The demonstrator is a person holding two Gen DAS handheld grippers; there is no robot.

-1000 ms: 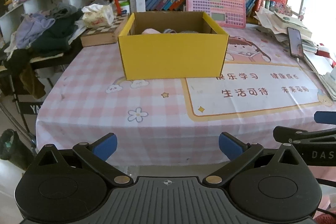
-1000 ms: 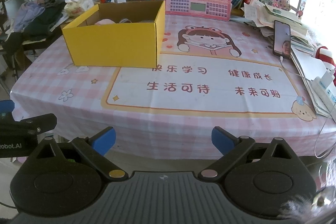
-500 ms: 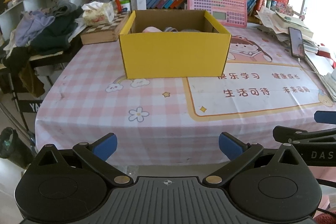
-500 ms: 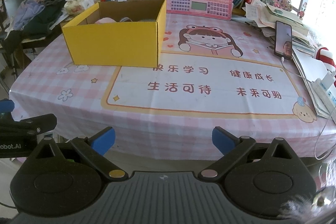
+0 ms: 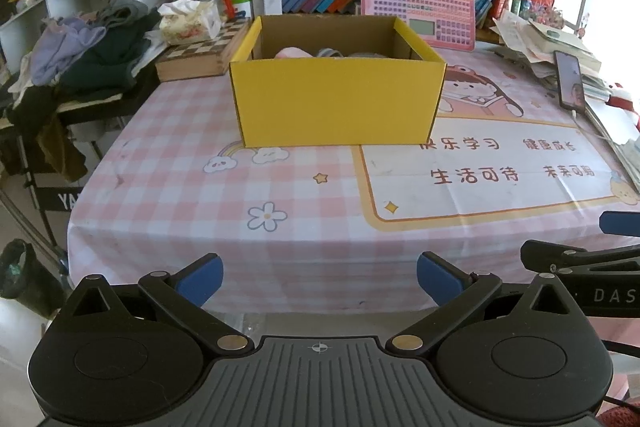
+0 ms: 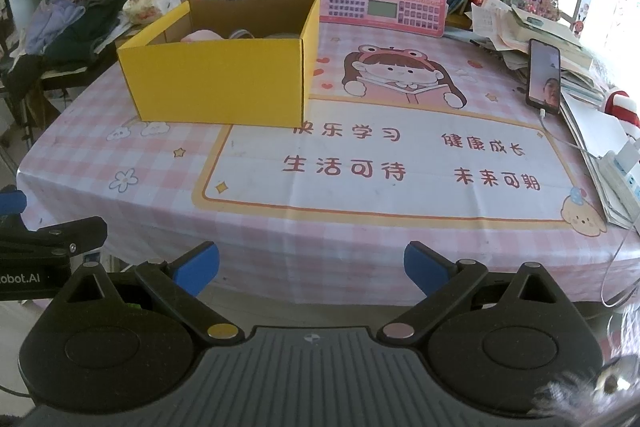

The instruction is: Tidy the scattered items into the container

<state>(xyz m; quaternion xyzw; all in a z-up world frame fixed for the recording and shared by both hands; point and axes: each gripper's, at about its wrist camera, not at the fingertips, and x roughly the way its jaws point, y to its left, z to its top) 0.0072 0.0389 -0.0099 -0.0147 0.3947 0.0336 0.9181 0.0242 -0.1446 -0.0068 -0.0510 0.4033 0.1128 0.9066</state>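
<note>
Spreading both grippers' fingers (image 5: 200, 277) wide and empty, only the right view shows the power strip (image 6: 626, 171) beyond the yellow box (image 6: 224, 83).

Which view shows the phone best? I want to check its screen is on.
The right wrist view: the phone stands propped against the paper stack, its screen lit and facing the camera, cable plugged in below. In the left wrist view the phone sits at the far right edge, foreshortened and dimmer.
</note>
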